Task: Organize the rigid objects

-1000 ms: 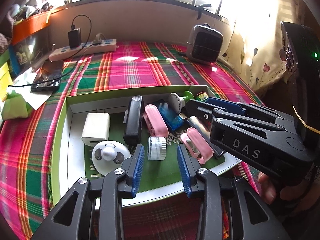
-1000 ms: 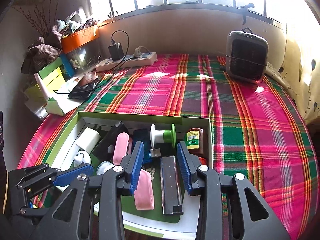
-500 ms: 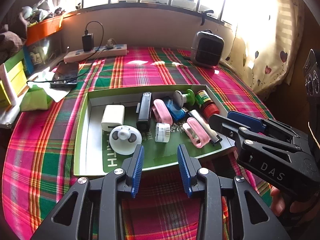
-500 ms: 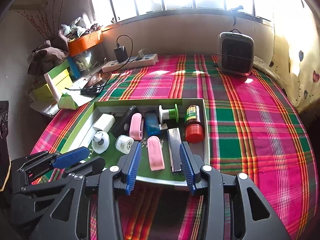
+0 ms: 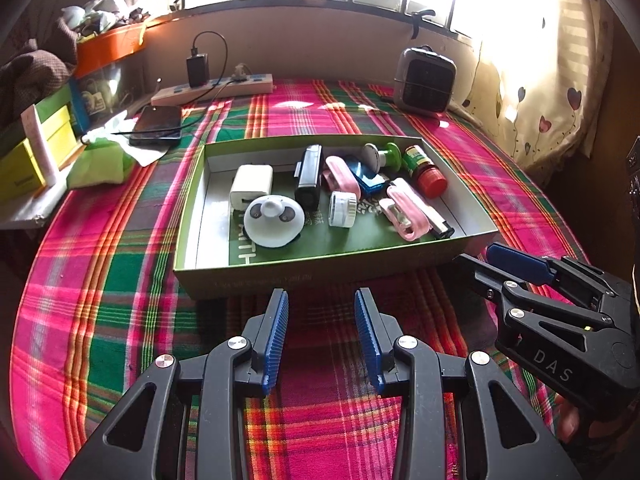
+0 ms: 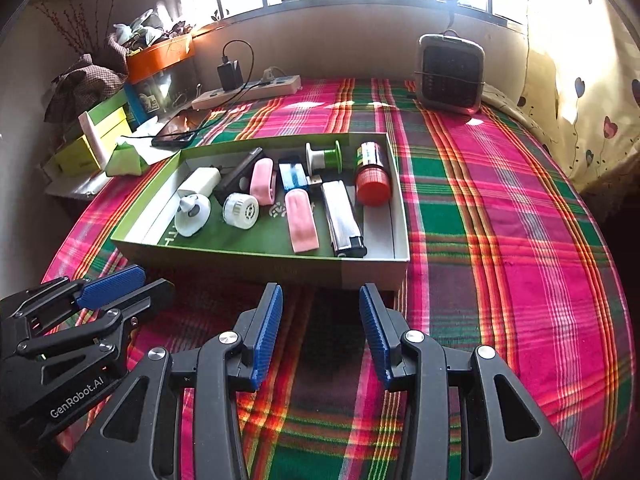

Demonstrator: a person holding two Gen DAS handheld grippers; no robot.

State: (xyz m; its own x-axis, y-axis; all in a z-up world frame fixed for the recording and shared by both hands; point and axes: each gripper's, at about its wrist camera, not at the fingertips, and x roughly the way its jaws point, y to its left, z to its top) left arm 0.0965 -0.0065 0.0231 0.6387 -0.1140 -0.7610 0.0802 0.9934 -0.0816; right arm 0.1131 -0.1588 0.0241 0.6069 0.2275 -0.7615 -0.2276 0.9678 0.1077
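A shallow green box (image 5: 192, 216) (image 6: 136, 220) rests on the plaid cloth and holds several small items: a white charger (image 5: 251, 184), a panda-faced round piece (image 5: 272, 218), a black stapler (image 5: 309, 174), pink clips (image 5: 404, 210) (image 6: 302, 220), a white cap (image 5: 342, 209), a silver lighter (image 6: 342, 218), a green spool (image 6: 326, 157) and a red-capped bottle (image 5: 426, 172) (image 6: 372, 174). My left gripper (image 5: 321, 300) is open with nothing in it, hovering just in front of the box's near wall. My right gripper (image 6: 320, 300) is also open with nothing in it, before the box's near right corner.
A small grey heater (image 5: 424, 80) (image 6: 450, 74) stands at the back right. A power strip with charger (image 5: 212, 88) and a dark phone (image 5: 156, 124) lie at the back left, beside green and yellow boxes (image 5: 36, 148). A heart-print curtain (image 5: 540, 92) hangs on the right.
Both grippers have drawn back and up from over the box to in front of its near wall, still open. The items in the box have stayed put.
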